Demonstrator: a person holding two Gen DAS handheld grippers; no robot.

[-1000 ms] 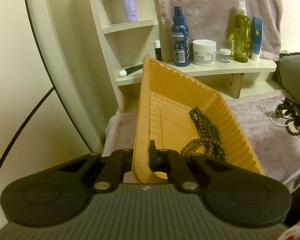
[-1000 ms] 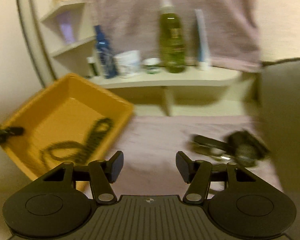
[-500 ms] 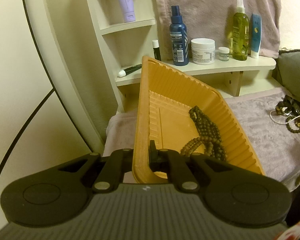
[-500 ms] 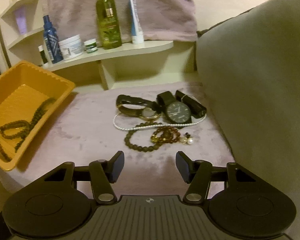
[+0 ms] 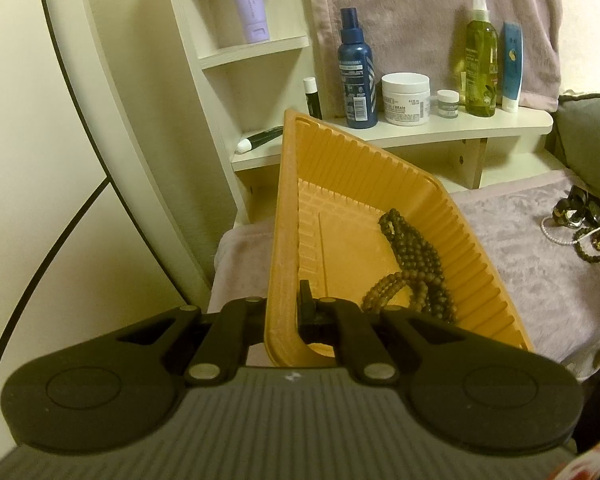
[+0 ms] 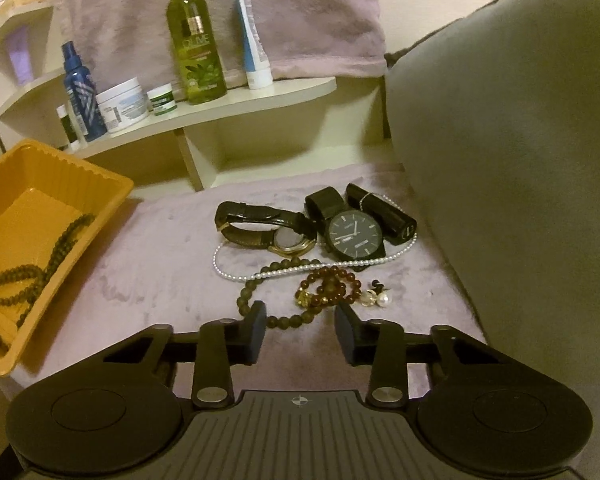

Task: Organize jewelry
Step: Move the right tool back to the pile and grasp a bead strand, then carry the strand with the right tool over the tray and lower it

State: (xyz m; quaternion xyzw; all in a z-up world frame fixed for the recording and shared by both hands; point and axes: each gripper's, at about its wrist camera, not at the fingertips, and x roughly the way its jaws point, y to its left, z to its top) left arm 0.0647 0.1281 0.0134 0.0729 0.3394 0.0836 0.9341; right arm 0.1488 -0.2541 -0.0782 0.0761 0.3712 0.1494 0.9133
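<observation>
The orange tray (image 5: 380,184) is pinched at its near wall by the left gripper (image 5: 284,312), whose fingers are shut fully on the plastic; the tray is thereby held tilted over the mauve plush cover (image 6: 148,256), and a long strand of dark beads (image 5: 412,264) is already lying inside it. The remaining jewelry is heaped on the cover beside a grey cushion (image 6: 520,160): a brown-strap watch (image 6: 260,228), a black watch (image 6: 354,236), a pearl necklace (image 6: 236,272), a dark bead bracelet (image 6: 276,292), a reddish bead bracelet (image 6: 328,286) and pearl earrings (image 6: 378,298).

The right gripper (image 6: 300,322) is held low over the near edge of the heap; its fingers have just been closing and now stand partly open, with a stretch of the dark bead bracelet between their tips but nothing yet pressed, so far as can be judged.

The step in hand is taken to be the pick-up of that bracelet. It would best be done if the tips were sunk into the plush on either side of the beads; only one strand should be caught, since the pearl necklace and reddish bracelet overlap it and could be dragged along; the tray should be kept steady until the piece is carried over.
</observation>
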